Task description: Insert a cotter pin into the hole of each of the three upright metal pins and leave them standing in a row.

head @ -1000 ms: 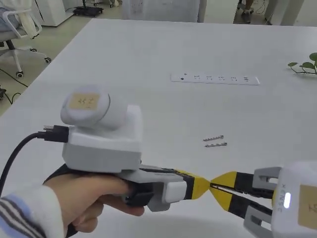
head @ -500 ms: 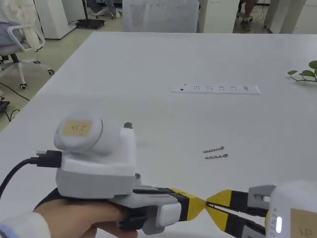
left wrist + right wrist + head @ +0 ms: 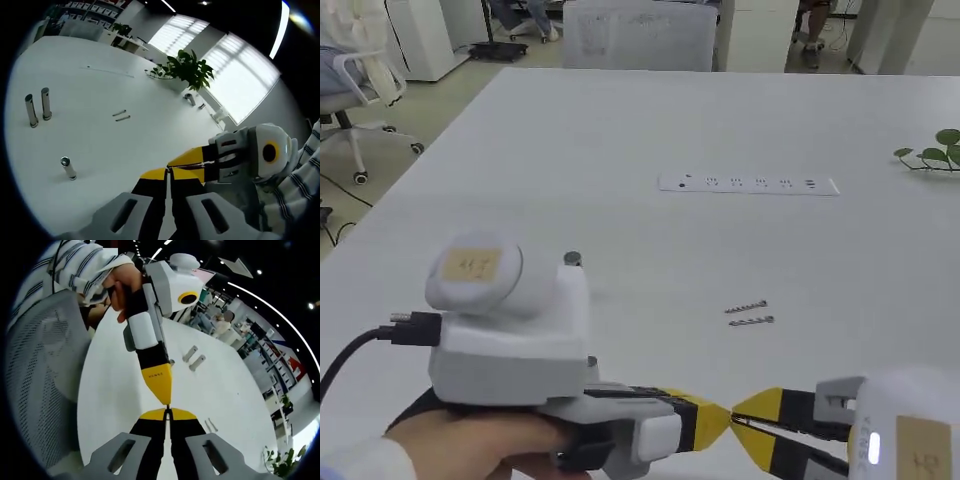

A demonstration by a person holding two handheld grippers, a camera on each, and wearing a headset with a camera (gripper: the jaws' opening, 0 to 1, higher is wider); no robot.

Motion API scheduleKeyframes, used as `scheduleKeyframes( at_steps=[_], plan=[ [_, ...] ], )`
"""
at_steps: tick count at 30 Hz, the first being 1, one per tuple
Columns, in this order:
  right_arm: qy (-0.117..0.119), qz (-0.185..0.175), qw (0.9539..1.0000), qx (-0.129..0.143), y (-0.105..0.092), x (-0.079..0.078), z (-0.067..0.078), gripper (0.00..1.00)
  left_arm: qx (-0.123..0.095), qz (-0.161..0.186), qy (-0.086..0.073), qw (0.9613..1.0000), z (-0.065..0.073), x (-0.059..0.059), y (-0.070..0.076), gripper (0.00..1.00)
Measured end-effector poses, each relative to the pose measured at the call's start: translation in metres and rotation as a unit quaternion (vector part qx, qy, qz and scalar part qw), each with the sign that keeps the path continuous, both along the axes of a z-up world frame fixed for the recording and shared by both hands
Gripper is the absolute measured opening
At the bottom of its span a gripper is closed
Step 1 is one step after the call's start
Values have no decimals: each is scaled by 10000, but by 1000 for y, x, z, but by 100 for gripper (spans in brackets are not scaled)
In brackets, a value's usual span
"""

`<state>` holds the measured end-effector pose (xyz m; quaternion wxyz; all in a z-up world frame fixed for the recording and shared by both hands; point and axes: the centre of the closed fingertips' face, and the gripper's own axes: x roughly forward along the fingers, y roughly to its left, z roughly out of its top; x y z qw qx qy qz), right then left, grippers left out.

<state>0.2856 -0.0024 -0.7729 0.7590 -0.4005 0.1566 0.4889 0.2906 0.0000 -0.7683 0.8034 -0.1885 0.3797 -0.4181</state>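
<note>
Pin [image 3: 572, 259] mostly hidden behind L tongs [image 3: 724, 421], R tongs [image 3: 740, 421] cropped

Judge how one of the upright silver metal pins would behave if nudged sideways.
Probably tips: the silver cylindrical metal pin stands tall on a narrow base. Once down, its round body would likely roll across the smooth white table.
</note>
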Motion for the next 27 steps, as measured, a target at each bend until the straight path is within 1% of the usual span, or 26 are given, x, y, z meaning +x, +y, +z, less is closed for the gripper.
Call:
scheduleKeyframes(
  at_steps=[9,13,14,15,16,17,19,21,22,23,24,25,26,27],
  plan=[
    [119,-47,9999,92,-2,0,1,5,-19,-55,-82,9999,2,-1,-2,0],
    [256,-42,9996,145,-3,-2,2,8,9,-92,-137,9999,2,-3,-2,0],
    [310,-59,9994,113,-5,-2,0,10,61,-94,-270,9996,4,-2,-1,0],
    [296,-90,9994,123,-5,-2,1,11,104,-127,-466,9988,6,0,0,0],
    [295,-90,9994,141,-6,-2,2,13,78,-146,-421,9990,7,-3,-1,0],
    [306,-90,9994,153,-6,-2,3,14,70,-152,-451,9988,8,-3,0,0],
    [478,-145,9984,276,-7,-4,3,16,112,-168,-511,9985,8,-3,2,0],
    [723,-234,9963,391,-8,-6,2,18,249,-231,-609,9976,6,-4,4,0],
    [817,-268,9953,453,-8,-7,2,18,301,-267,-684,9968,6,-4,6,0],
    [1008,-270,9926,621,-7,-9,2,18,348,-355,-825,9953,7,-5,6,0],
    [1159,-298,9901,727,-7,-11,2,19,344,-409,-897,9945,8,-7,6,0],
    [1360,-323,9865,856,-7,-13,2,20,354,-483,-1010,9931,10,-8,6,0],
    [1442,-319,9848,910,-8,-13,1,21,368,-534,-1081,9920,11,-9,6,0],
    [1578,-326,9819,1001,-9,-14,1,23,378,-610,-1157,9907,12,-11,6,0]
  ],
)
